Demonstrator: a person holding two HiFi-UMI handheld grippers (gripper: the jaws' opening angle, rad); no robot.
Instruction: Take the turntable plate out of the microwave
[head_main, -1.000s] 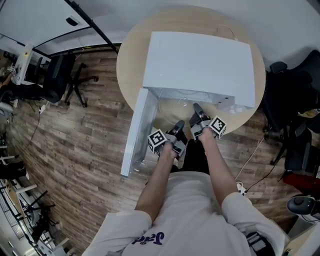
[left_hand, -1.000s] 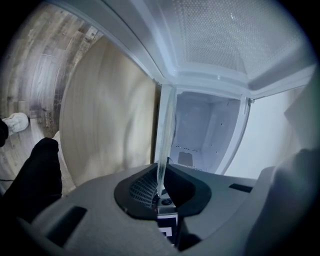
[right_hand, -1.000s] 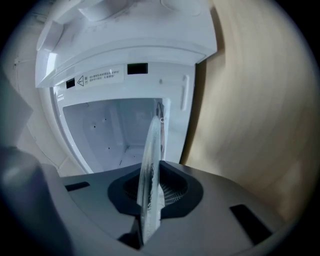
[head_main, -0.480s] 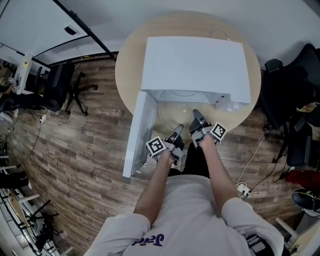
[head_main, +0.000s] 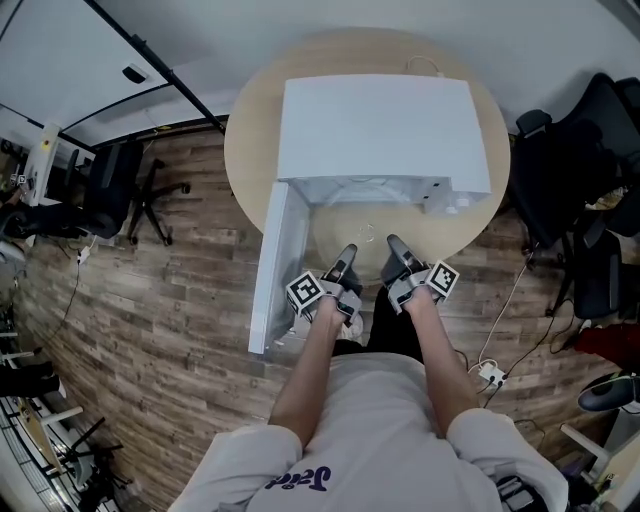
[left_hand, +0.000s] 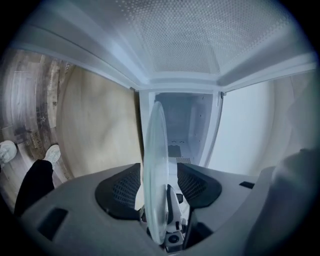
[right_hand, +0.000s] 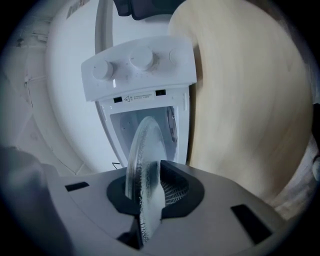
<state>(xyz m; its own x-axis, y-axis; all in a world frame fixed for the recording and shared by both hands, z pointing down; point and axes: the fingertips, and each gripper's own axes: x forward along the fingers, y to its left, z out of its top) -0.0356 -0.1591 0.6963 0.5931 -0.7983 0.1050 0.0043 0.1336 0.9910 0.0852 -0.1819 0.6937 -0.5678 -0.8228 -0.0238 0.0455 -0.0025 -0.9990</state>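
The clear glass turntable plate (head_main: 366, 240) hangs in front of the white microwave's (head_main: 380, 130) open cavity, between my two grippers. In the left gripper view the plate (left_hand: 154, 160) stands edge-on between the jaws. My left gripper (left_hand: 159, 186) is opening, and its black pads (left_hand: 119, 189) stand clear of the glass on both sides. My right gripper (right_hand: 150, 187) grips the plate's (right_hand: 144, 150) other edge. Its pads (right_hand: 172, 186) still press the glass, though the jaws are starting to open. From above, the left gripper (head_main: 345, 258) and right gripper (head_main: 395, 247) sit side by side just outside the cavity.
The microwave door (head_main: 278, 260) swings open to the left, beside my left hand. The microwave sits on a round wooden table (head_main: 480, 225). Its knobs (right_hand: 137, 62) face the right gripper. Office chairs (head_main: 125, 180) stand on the wood floor at left, and black chairs (head_main: 560, 170) at right.
Both grippers have drawn back from the microwave cavity toward the person, and the plate has come out with them. The right hand has moved the most.
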